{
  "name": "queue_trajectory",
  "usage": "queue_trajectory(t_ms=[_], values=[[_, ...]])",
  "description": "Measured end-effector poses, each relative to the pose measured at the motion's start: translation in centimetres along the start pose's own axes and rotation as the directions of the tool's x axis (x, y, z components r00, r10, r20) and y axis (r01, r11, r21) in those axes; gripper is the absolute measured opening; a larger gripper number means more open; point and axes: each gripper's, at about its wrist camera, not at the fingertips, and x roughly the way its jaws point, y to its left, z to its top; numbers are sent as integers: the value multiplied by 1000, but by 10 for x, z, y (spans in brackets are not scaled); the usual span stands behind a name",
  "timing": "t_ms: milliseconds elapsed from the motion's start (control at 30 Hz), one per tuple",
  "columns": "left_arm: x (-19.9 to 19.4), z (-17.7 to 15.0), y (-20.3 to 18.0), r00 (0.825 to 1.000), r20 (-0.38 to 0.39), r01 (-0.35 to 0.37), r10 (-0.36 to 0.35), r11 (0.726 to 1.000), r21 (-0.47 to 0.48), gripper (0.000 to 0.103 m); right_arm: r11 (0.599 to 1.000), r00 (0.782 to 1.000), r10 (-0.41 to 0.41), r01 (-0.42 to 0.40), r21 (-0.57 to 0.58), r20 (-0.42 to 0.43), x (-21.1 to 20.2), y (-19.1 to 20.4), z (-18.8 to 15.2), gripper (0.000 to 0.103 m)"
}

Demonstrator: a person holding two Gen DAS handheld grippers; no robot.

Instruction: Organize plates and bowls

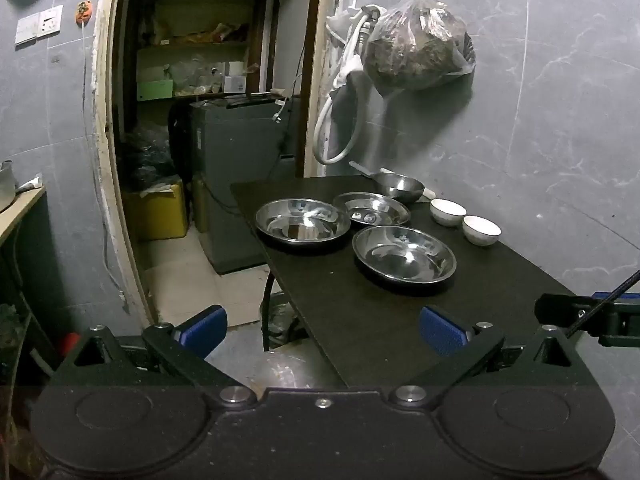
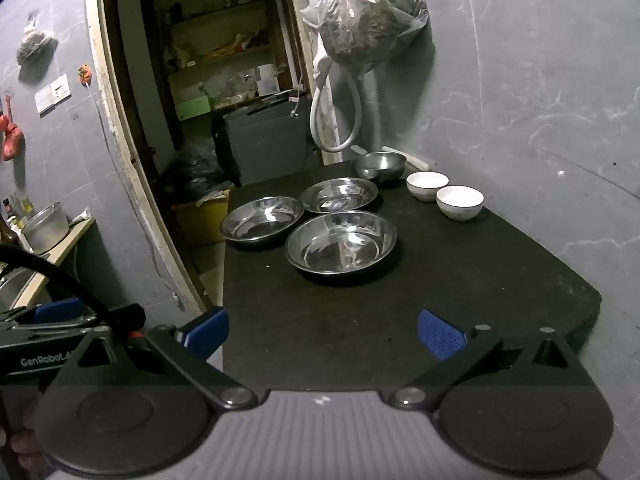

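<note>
Jaws of both grippers wide apart, empty, above dark table [image 2: 440, 280], steel plates [image 2: 341, 243] beyond

Grey marbled wall [image 1: 540, 100] behind a dark tabletop [image 1: 400, 320]; clear plastic bag [image 1: 416, 44] of dark contents hung on the wall, a looped white hose [image 1: 340, 136] beside it; open doorway [image 1: 208, 80] showing cluttered shelves [image 1: 200, 40], a grey cabinet [image 1: 236, 152], a yellow bin [image 1: 160, 212]; wall socket [image 1: 40, 24] at left.
</note>
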Motion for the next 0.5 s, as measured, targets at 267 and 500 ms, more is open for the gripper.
queue_trajectory(t_ms=[267,500], values=[[1,-1,-6,1000,-3,1,-1,1000,4,102,1000,1000,1,-1,1,-2,-1,0,1,103],[1,0,-4,1000,-4,3,-3,1000,3,102,1000,1000,-2,2,-1,-1,1,2,0,103]])
